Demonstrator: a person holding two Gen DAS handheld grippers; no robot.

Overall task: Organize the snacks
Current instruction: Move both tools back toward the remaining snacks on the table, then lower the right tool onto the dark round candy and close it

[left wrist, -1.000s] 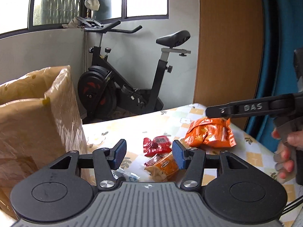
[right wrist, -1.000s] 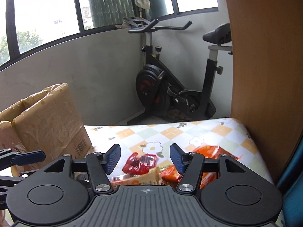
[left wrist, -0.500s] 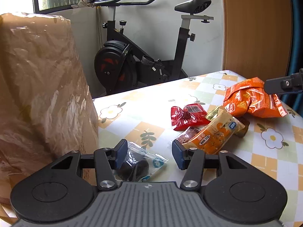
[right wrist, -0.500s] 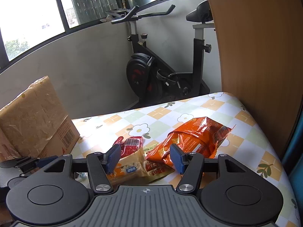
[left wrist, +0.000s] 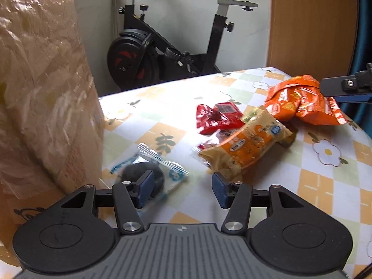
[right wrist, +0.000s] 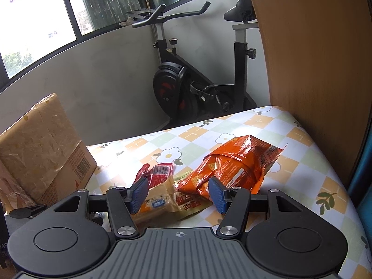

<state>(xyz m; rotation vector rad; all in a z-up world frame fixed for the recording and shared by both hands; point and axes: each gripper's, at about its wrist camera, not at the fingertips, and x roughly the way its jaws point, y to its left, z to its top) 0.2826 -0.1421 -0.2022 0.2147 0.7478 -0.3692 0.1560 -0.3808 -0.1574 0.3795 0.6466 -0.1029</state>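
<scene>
The clear-wrapped dark snack (left wrist: pixel 148 171) is best taken by lowering the left hand-held gripper (left wrist: pixel 181 191) squarely over it and closing on the firm centre, not the loose wrapper edge. That hand-held gripper is seen open and empty, the snack just ahead by its left finger. The right hand-held gripper (right wrist: pixel 177 194), likewise open and empty, is poised above the orange bag (right wrist: pixel 234 165) on the tabletop (left wrist: pixel 325 186).

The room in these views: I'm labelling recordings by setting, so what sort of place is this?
Most likely a home, perhaps an enclosed balcony or spare room: an exercise bike stands under wide windows, beside a table with a floral checked tablecloth bearing snack packets and a cardboard box.
</scene>
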